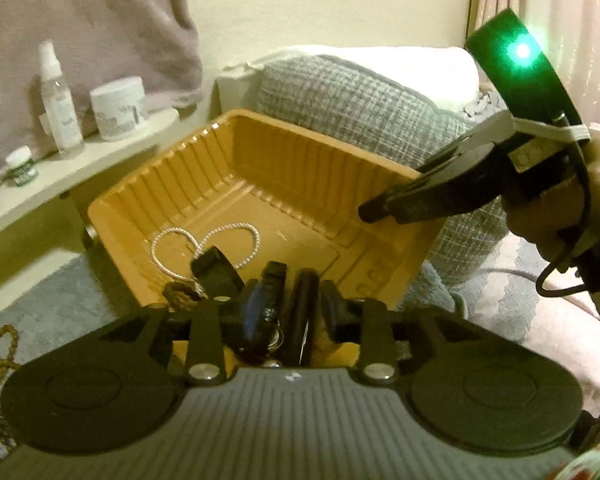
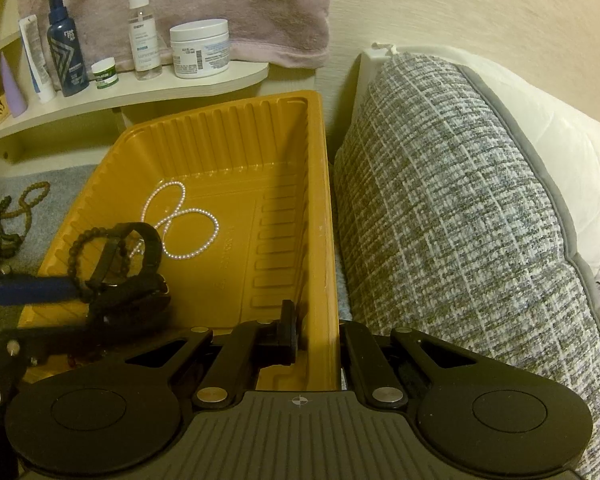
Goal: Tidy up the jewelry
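A gold plastic tray (image 2: 284,128) lies on the bed, and a white pearl necklace (image 2: 182,222) is coiled on its floor. My left gripper (image 1: 290,276) reaches over the tray's near edge, shut on a black watch (image 1: 216,270). A dark bead bracelet (image 1: 180,293) hangs beside the watch. From the right wrist view the left gripper (image 2: 120,296) comes in from the left, carrying the watch (image 2: 142,240) and bracelet (image 2: 78,248) just above the tray floor. My right gripper (image 2: 318,340) is shut on the tray's right wall, and the left wrist view shows it (image 1: 370,210) pinching that rim.
A grey woven pillow (image 2: 460,208) presses against the tray's right side, a white pillow behind it. A low shelf (image 2: 204,84) at the back holds a spray bottle (image 2: 142,24), a white jar (image 2: 199,48) and other bottles. Brown bead strands (image 2: 28,200) lie on the grey blanket to the left.
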